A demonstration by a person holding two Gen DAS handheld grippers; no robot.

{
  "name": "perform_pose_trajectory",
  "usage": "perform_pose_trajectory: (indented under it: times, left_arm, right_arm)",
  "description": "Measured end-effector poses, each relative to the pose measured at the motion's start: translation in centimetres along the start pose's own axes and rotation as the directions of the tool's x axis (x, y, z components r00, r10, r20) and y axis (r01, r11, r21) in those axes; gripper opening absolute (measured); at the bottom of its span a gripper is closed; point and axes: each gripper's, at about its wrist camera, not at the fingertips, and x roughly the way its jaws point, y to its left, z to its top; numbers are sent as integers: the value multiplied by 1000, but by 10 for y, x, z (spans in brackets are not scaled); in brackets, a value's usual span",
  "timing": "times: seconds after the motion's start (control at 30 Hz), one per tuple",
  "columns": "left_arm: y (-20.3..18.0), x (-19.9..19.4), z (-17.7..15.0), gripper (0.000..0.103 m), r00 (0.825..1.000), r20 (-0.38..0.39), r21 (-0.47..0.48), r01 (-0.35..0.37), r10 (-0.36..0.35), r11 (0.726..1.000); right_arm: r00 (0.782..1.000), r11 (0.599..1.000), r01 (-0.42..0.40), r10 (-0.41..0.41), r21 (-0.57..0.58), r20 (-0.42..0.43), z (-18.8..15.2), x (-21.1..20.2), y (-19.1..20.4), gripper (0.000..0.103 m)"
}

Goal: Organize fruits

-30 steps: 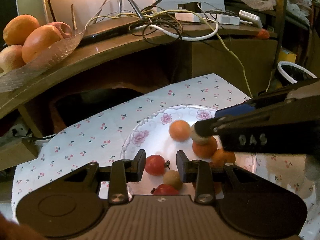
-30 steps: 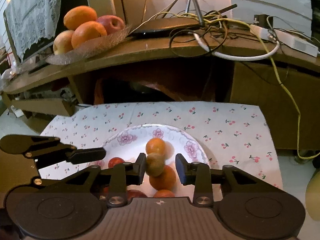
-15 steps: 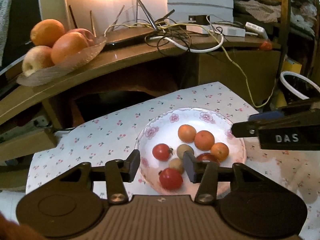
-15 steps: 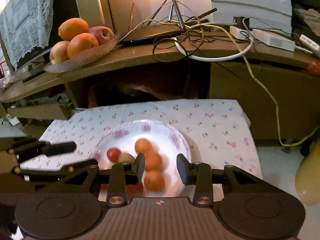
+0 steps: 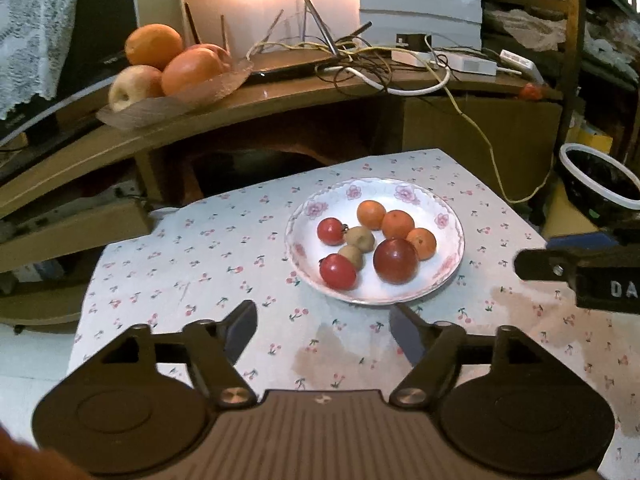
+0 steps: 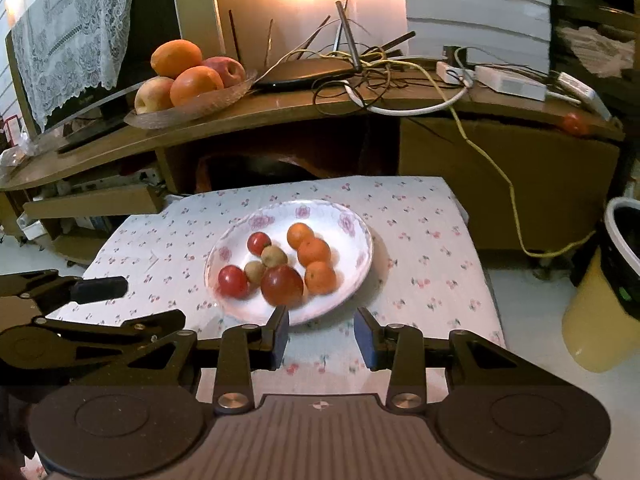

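A white floral plate (image 5: 404,294) (image 6: 232,240) on the cherry-print cloth holds three small oranges (image 5: 397,224), a large dark red fruit (image 5: 395,260), two small red tomatoes (image 5: 337,271) and two brown fruits (image 5: 359,237). My left gripper (image 5: 322,320) hangs over the cloth, near side of the plate. Its jaws are opening wide and nothing is between them. My right gripper (image 6: 322,334) sits just short of the plate's front rim, open by a narrow gap with nothing between its blue pads. From the right, one of its fingers (image 5: 540,266) reaches into the left wrist view.
Behind the low table runs a wooden shelf with a glass dish of big oranges and apples (image 5: 168,68) and a tangle of cables (image 5: 360,64). A black bin (image 5: 600,188) and a yellow container (image 6: 596,320) stand at the right. The cloth (image 5: 200,272) lies bare left of the plate.
Both grippers have drawn back from over the plate to its near side. The brown fruit between my right fingers now lies on the plate. My left jaws have spread wide.
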Motion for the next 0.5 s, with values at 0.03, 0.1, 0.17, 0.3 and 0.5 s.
perform_pose_trajectory:
  times: [0.03, 0.1, 0.17, 0.3, 0.5]
  left_arm:
    - [0, -4, -2, 85, 1000, 5, -5, -2, 2, 1000]
    - [-1, -11, -6, 88, 1000, 16, -13, -3, 3, 1000]
    - [-2, -16, -10, 92, 1000, 22, -11, -13, 13, 1000]
    - [-5, -27, -16, 99, 999, 40, -3, -33, 33, 999]
    - [-3, -41, -22, 103, 997, 68, -29, -40, 42, 999]
  right_arm:
    - [1000, 1000, 4, -4, 5, 1, -3, -4, 1, 39]
    - [1000, 1000, 17, -18, 13, 9, -11, -12, 3, 40]
    - [999, 999, 37, -37, -8, 20, -18, -19, 8, 40]
    - [997, 998, 58, -56, -31, 44, -29, -33, 15, 42]
    - [995, 996, 76, -74, -41, 60, -40, -43, 22, 43]
